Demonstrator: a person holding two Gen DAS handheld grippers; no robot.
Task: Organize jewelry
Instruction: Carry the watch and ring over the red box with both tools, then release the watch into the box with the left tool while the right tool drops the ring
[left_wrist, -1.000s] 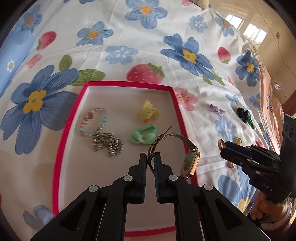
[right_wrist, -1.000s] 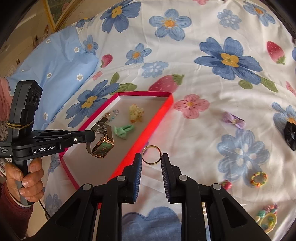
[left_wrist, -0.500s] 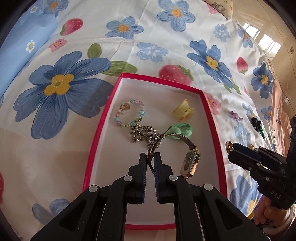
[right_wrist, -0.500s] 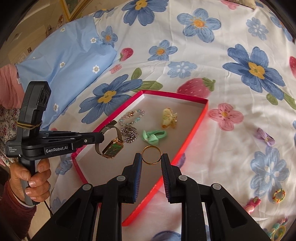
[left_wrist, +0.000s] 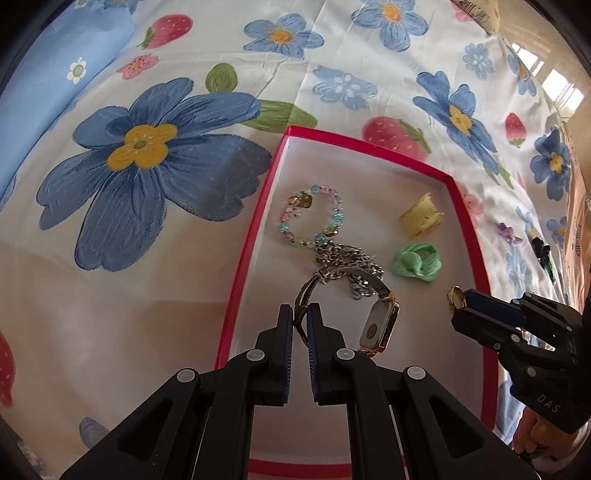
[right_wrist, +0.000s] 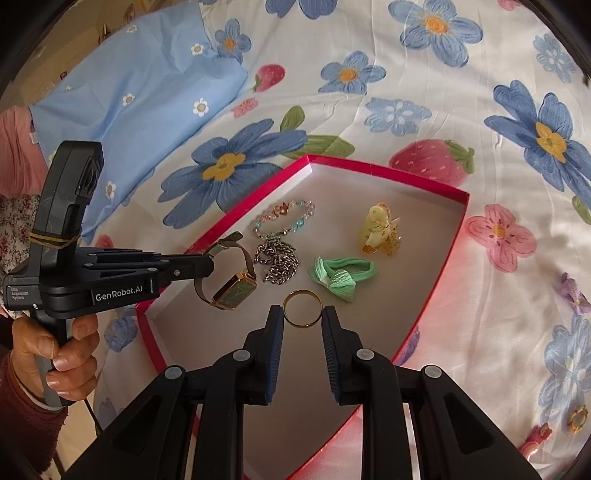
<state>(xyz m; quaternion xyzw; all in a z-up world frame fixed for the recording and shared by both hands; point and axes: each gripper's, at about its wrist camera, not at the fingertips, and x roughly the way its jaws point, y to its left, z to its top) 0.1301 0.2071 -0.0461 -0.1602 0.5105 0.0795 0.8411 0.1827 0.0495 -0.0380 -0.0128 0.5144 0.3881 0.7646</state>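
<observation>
Floral bedsheet (right_wrist: 424, 88) under red tray (left_wrist: 236, 295); blue pillow (right_wrist: 140, 85) beside.

Both tools, carrying watch (left_wrist: 380, 325) and ring (right_wrist: 302, 308), moved over the tray (right_wrist: 388, 173).

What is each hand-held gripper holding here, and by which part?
Left hand-held gripper: the watch, pinched by its mesh strap, case hanging free. Right hand-held gripper: the gold ring, clamped across its outer edges.

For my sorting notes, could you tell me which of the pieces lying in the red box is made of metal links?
The silver chain, heaped between the pastel bead bracelet and the green bow hair tie; the yellow claw clip is plastic.
</observation>
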